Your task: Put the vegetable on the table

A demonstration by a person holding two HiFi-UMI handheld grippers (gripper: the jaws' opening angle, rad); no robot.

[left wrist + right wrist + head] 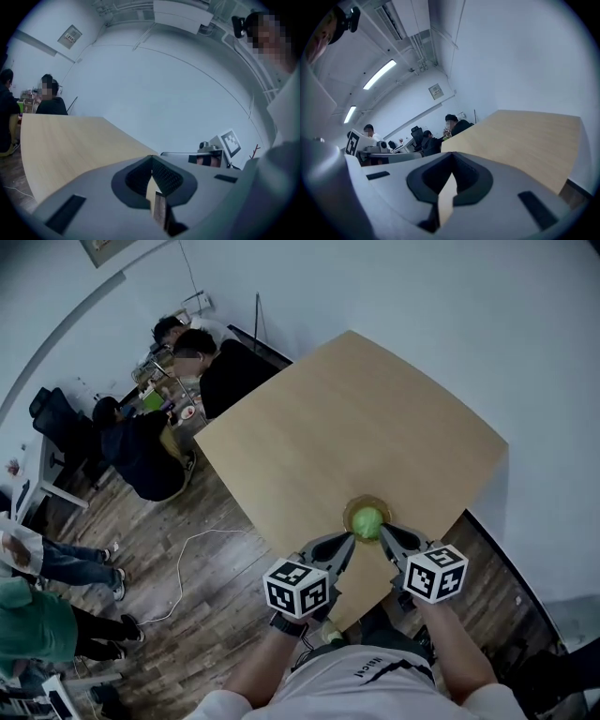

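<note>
One green vegetable (367, 521) sits in one round dish (367, 499) near the 6 o'clock edge of the single wooden table (347, 418), flanked by two grippers, the left gripper (348, 541) at its 8 o'clock and the right gripper (386, 532) at its 4 o'clock, each with jaws clenched on nothing.

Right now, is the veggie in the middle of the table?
No, the veggie sits far from the middle of the table, close to the corner nearest the person.
</note>
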